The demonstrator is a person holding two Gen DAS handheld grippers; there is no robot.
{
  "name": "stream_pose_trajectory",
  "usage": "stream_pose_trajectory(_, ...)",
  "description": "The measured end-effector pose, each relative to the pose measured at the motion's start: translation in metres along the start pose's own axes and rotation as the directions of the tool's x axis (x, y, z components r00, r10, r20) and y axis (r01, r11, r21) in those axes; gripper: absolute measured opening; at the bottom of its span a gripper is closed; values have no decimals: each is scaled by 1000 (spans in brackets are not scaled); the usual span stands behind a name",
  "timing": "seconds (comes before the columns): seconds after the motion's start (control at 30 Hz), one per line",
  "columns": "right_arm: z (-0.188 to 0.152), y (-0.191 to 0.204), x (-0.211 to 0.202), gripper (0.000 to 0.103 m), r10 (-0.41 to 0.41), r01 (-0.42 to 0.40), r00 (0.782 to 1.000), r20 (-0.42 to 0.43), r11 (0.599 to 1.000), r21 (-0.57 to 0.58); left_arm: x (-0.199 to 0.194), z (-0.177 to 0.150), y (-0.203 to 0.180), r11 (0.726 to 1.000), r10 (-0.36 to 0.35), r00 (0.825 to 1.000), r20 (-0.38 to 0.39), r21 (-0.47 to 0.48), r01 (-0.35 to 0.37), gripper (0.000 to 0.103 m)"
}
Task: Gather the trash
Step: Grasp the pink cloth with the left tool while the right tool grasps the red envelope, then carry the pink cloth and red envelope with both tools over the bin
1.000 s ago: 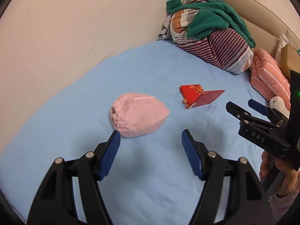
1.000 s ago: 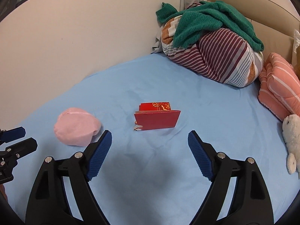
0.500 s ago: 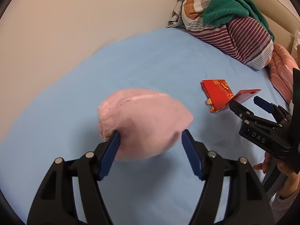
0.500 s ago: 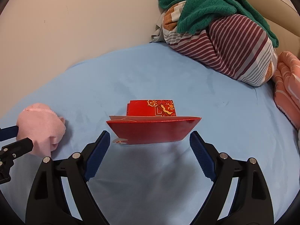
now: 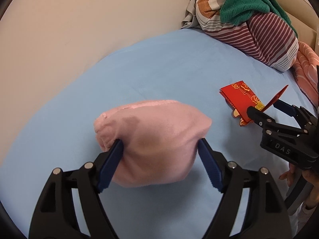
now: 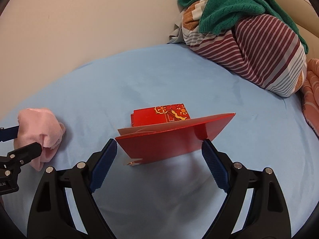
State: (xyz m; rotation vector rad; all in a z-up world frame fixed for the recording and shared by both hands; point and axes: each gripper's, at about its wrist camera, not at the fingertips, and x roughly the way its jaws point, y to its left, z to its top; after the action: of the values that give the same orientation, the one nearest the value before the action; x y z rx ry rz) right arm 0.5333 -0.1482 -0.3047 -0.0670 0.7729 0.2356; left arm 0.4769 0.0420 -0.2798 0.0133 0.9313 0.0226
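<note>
A pink cloth pouch [image 5: 153, 139] lies on the blue bed sheet [image 5: 169, 73]. My left gripper [image 5: 159, 149] is open with its blue fingers on both sides of the pouch, touching its flanks. The pouch also shows in the right wrist view [image 6: 39, 133]. A red paper box with gold print [image 6: 159, 115] lies on the sheet with its red flap [image 6: 175, 139] standing up. My right gripper [image 6: 159, 151] is open with the flap between its fingers. The right gripper shows in the left wrist view [image 5: 267, 111] at the red box [image 5: 239, 101].
A striped bundle of bedding [image 6: 259, 53] with a green towel [image 6: 229, 6] on top lies at the far right against the wall. A pink striped cushion [image 5: 307, 73] lies to its right. The beige wall [image 5: 79, 29] borders the bed at the back.
Both grippers have moved forward. The left fingers now flank the pink pouch, and the right fingers now flank the red flap. Both remain open.
</note>
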Motion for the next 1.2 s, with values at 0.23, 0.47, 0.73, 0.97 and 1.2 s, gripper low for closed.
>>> stream_pose_trajectory(0.23,2,4,4,66,17,-17,1000,-16,1000,-16,6,0,-5,999,24,999,27,35,-25,57)
stream_pose_trajectory(0.47,-1,12,6,21,13,-15,999,-41,998,-54,4,-1,-8,998,15,999,31,64,-17,29)
stream_pose_trajectory(0.73,-1,10,-1,1,24,-25,999,-26,999,-25,2,0,-10,999,-5,1000,27,43,4,22)
stream_pose_trajectory(0.97,-5,16,-17,0,60,-61,998,-25,998,-23,-5,-2,-8,999,-29,999,27,36,28,18)
stream_pose_trajectory(1.2,-11,20,-45,0,76,-77,997,-26,996,-43,-22,-10,-6,998,-58,998,14,38,58,18)
